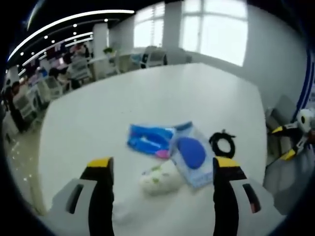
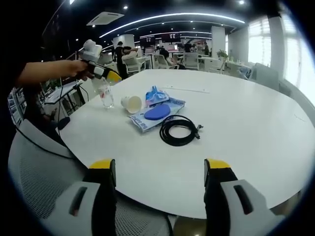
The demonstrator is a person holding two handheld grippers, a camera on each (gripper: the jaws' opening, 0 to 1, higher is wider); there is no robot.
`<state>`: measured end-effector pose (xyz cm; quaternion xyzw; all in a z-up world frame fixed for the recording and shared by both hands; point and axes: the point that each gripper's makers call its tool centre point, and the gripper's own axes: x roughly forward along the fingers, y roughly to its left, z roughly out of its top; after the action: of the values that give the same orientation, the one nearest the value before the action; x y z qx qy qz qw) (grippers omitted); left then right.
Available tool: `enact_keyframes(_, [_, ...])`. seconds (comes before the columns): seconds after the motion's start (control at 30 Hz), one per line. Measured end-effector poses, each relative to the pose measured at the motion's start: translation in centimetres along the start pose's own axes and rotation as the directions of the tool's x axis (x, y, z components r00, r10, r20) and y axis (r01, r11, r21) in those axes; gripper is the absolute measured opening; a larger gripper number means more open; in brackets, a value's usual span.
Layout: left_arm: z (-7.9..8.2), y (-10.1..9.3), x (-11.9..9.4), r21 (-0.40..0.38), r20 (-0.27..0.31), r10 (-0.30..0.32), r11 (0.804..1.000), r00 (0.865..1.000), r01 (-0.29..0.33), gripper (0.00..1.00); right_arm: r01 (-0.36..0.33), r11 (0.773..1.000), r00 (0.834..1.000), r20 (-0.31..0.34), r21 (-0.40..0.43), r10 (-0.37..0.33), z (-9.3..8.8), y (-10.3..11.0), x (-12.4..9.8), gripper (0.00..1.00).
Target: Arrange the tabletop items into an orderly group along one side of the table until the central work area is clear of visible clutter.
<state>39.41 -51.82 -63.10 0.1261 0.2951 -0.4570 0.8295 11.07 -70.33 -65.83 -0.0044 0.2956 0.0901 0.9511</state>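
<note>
My things sit clustered on the white table (image 2: 236, 123). In the right gripper view, left of centre, a black cable (image 2: 179, 130) lies coiled flat nearest me; touching its far side is a clear packet (image 2: 156, 114) holding a blue oval, lying flat. Behind that lies a blue wrapper (image 2: 156, 95), crumpled, and beside it a white cup (image 2: 132, 103) tipped on its side, mouth toward me. Further left stands a clear bottle (image 2: 106, 96), upright. In the left gripper view the cup (image 1: 160, 180) lies low at centre, blurred, against the packet (image 1: 193, 156).
</note>
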Motion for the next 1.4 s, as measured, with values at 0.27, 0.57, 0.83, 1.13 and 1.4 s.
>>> enact_keyframes(0.27, [-3.0, -0.1, 2.2, -0.053, -0.071, 0.01, 0.998, 0.997, -0.014, 0.91, 0.004, 1.0, 1.0, -0.008, 0.003, -0.004, -0.2, -0.1, 0.0, 0.73])
enact_keyframes(0.57, [-5.6, -0.1, 3.8, -0.131, -0.139, 0.003, 0.991, 0.99, -0.021, 0.97, 0.006, 1.0, 1.0, -0.013, 0.009, -0.006, -0.3, -0.1, 0.0, 0.72])
enact_keyframes(0.83, [-6.7, 0.1, 4.8, -0.246, -0.148, 0.008, 0.968, 0.989, -0.045, 0.89, 0.004, 1.0, 1.0, -0.019, 0.007, -0.004, -0.3, -0.1, 0.1, 0.71])
enact_keyframes(1.13, [-7.4, 0.5, 5.4, -0.307, -0.156, 0.01, 0.95, 0.988, -0.058, 0.75, 0.005, 1.0, 1.0, -0.022, 0.009, -0.004, -0.4, -0.2, 0.1, 0.71])
enact_keyframes(1.4, [-7.8, 0.7, 6.0, -0.316, -0.17, 0.02, 0.946, 0.985, -0.074, 0.68, 0.004, 1.0, 1.0, -0.026, 0.012, -0.004, -0.5, -0.2, 0.2, 0.71])
